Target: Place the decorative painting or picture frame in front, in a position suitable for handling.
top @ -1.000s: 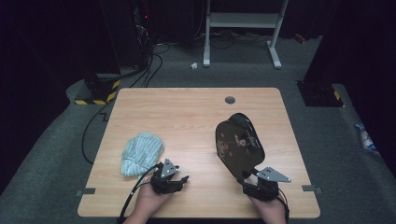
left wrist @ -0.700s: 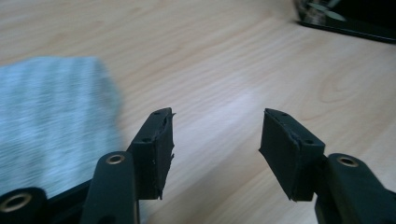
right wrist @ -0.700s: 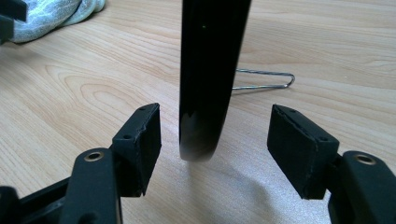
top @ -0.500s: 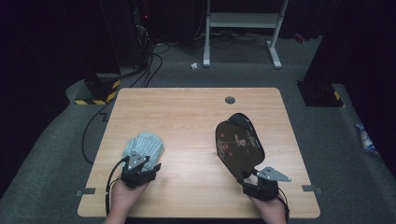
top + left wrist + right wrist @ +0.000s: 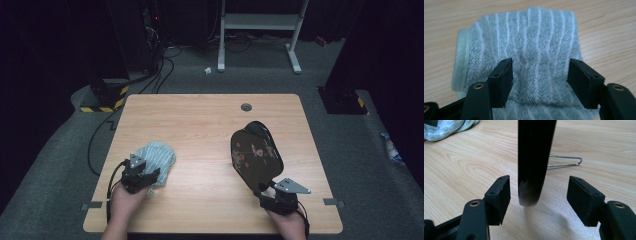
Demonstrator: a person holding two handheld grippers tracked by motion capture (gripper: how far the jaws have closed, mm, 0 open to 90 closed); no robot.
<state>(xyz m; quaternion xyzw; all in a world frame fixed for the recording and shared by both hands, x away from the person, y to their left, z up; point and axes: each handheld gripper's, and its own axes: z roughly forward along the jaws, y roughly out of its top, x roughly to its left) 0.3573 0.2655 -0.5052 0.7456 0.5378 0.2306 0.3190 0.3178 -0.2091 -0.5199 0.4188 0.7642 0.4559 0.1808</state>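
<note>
A crumpled pale green towel with white stripes [image 5: 159,152] [image 5: 529,45] lies on the wooden table [image 5: 200,125] at the front left. My left gripper [image 5: 151,176] [image 5: 539,75] hovers at the towel's near edge, open; its jaws have just been opening and straddle the cloth without pressing it. A black lacquered plate with a painted motif [image 5: 256,155] [image 5: 534,157] stands on edge at the front right, on a thin wire stand [image 5: 566,161]. My right gripper [image 5: 264,192] [image 5: 539,195] is open, with the plate's lower rim between its jaws and a gap on each side.
A round cable hole [image 5: 246,106] sits near the table's far edge. Beyond the table, on the grey floor, stand a white metal frame [image 5: 260,22], a tangle of cables [image 5: 160,55] and a yellow-black striped block [image 5: 107,102].
My left hand has moved left along the front of the table to the towel, and its jaws stand a little wider. The right gripper and the plate have not moved.
</note>
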